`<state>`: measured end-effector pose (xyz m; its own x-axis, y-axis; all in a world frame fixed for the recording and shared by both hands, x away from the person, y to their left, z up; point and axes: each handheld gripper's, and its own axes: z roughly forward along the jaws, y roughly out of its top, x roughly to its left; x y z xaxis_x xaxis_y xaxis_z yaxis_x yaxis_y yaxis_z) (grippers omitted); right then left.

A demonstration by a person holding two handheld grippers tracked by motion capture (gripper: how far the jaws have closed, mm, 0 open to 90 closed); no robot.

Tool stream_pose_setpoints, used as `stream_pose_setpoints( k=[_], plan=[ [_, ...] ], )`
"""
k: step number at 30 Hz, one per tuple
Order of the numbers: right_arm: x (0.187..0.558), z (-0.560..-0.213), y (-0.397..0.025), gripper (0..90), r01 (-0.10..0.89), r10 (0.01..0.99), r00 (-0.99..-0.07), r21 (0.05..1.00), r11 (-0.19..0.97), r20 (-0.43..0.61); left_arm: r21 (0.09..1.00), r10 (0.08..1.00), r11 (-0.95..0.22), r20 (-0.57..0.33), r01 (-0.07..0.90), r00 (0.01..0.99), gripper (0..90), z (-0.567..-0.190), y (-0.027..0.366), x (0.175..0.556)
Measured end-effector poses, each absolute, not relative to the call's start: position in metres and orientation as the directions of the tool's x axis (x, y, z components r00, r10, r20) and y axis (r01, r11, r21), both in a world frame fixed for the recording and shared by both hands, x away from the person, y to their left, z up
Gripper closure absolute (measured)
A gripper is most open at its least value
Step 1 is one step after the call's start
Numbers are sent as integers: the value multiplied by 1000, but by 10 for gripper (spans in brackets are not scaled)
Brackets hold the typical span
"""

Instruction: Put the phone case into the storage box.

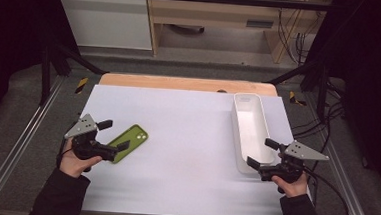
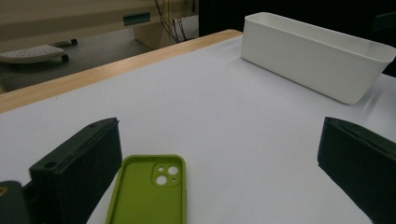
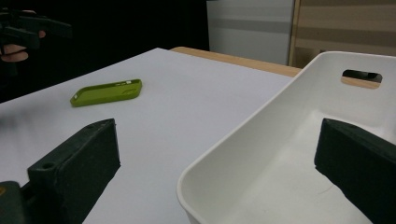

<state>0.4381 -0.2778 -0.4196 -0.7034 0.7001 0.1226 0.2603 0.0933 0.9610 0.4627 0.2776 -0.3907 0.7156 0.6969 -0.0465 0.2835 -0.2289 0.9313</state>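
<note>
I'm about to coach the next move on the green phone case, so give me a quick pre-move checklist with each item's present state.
1. Left gripper jaws spread wide: ok.
2. Lime-green phone case flat on the white table sheet, inside up, between those jaws: ok.
3. Case gripped: not ok, jaws apart from it.
4. Long white plastic bin empty: ok.
5. Right gripper open, straddling the bin's near corner: ok.
6. Bin held firmly: cannot tell.

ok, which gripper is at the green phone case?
The left gripper: its open jaws sit at the green phone case. The right gripper is open at the near end of the white bin.
</note>
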Motion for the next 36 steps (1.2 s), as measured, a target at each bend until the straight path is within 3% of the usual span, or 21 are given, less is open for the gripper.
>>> stream_pose_setpoints(
  k=[36],
  plan=[
    [438,-420,-277,5,267,708,-696,958,102,119,917,726,-257,-24,304,687,0,-371,288,501]
  ],
)
